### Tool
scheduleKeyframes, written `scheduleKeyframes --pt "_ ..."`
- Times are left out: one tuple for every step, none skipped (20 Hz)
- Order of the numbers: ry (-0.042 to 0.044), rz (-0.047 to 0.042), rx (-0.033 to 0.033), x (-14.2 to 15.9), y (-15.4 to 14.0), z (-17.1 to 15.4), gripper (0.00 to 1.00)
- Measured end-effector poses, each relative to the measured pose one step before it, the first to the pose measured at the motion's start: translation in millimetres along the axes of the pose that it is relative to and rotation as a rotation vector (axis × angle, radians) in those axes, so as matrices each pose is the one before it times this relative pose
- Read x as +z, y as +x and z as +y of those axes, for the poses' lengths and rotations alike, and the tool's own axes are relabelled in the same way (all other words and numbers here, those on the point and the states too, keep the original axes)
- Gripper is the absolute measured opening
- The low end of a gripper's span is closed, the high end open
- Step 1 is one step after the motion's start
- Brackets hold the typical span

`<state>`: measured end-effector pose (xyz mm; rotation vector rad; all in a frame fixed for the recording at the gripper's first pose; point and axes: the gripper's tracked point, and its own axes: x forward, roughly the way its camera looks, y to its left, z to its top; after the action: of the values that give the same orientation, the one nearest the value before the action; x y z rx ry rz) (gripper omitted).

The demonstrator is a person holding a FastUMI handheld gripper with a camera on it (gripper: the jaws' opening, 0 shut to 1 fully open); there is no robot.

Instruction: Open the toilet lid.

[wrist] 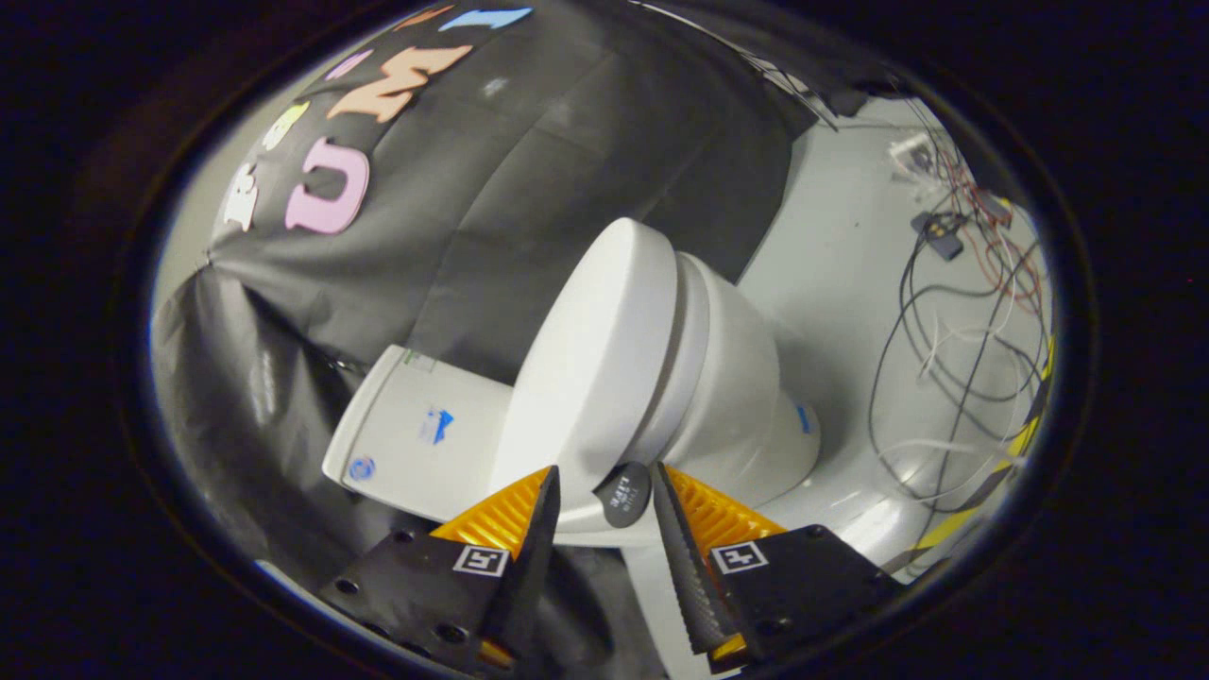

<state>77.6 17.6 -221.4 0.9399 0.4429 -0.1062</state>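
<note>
The claw is reaching toward the front edge of the toilet lid, its two fingers standing apart with a small dark round tab sitting in the gap between them. The tab seems to be fixed to the lid's front rim, and neither finger is clearly pressing on it, so I am judging that nothing is gripped yet.

The lid is lying closed, resting flat against the seat with only a thin seam showing between them. The whole toilet is appearing tilted because the claw is being held at an angle. The bowl is sitting to the right of the lid, and the tank is showing to the left, against the black cloth wall. Loose cables are trailing over the pale floor further right.

So the task is looking barely begun: the approach is nearly done, while the closing on the tab and the whole lift of the lid are left.
</note>
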Motion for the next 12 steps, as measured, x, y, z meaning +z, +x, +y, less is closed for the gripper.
scheduleKeyframes --pt "0.01426 0.01087 -0.00495 -5.46 7.33 -4.41 0.56" --pt "0.01869 0.01211 -0.00524 -4.97 6.23 -2.95 0.49" --pt "0.02582 0.01545 0.00491 -6.98 4.93 0.68 0.43" --pt "0.03646 0.01667 0.00558 -3.90 -2.54 1.82 0.36" --pt "0.03562 -0.00665 0.00694 -1.13 7.96 -3.09 0.29" --pt "0.05242 -0.01908 0.01334 4.42 -2.30 -0.56 0.22" --pt "0.02724 -0.00096 0.00381 -2.34 3.91 -0.44 0.15" --pt "0.01470 -0.01628 0.00925 2.16 1.45 1.97 0.15" --pt "0.00439 -0.00636 0.00808 -1.56 2.19 2.81 0.15" --pt "-0.00922 -0.02959 0.00245 2.66 2.00 1.41 0.13" --pt "-0.01118 -0.02705 0.00111 0.81 2.69 -1.97 0.12" --pt "0.03969 -0.00913 0.01232 1.39 1.32 0.32 0.12"
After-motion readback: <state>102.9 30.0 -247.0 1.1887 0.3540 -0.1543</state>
